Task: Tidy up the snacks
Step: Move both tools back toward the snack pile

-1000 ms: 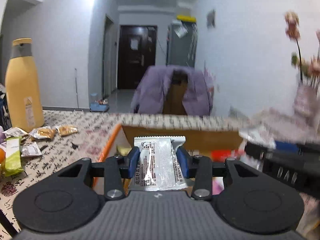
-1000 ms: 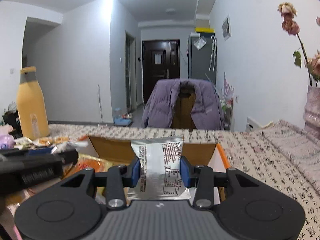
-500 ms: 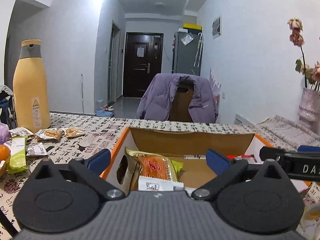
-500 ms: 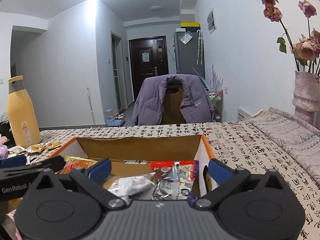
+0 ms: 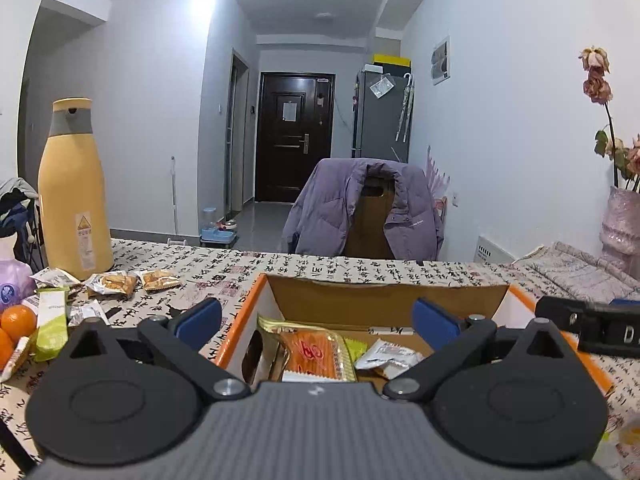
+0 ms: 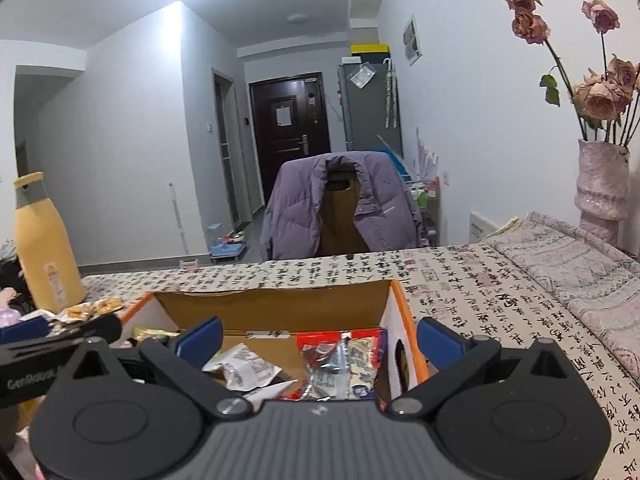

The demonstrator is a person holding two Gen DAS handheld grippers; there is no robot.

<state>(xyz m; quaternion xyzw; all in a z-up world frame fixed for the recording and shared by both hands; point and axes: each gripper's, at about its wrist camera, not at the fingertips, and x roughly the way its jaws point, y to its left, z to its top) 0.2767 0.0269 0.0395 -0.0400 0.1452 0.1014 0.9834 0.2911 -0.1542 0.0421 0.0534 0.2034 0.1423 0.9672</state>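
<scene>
1. Left wrist view: left gripper (image 5: 316,322) spread wide, nothing between the blue pads (image 5: 199,317), above the near edge of the cardboard box (image 5: 384,294).
2. Inside the box: orange snack pack (image 5: 316,354) beside a white sachet (image 5: 386,356), both lying flat on the bottom.
3. On the patterned tablecloth (image 5: 224,276), left of the box: loose snack packets (image 5: 116,282), a green bar (image 5: 50,322), oranges (image 5: 18,320), all near a tall yellow bottle (image 5: 74,200).
4. Right wrist view: right gripper (image 6: 318,334) also released and empty, over the box (image 6: 276,300).
5. Below it in the box: white sachet (image 6: 242,366) and red-blue packets (image 6: 344,360), touching each other.
</scene>
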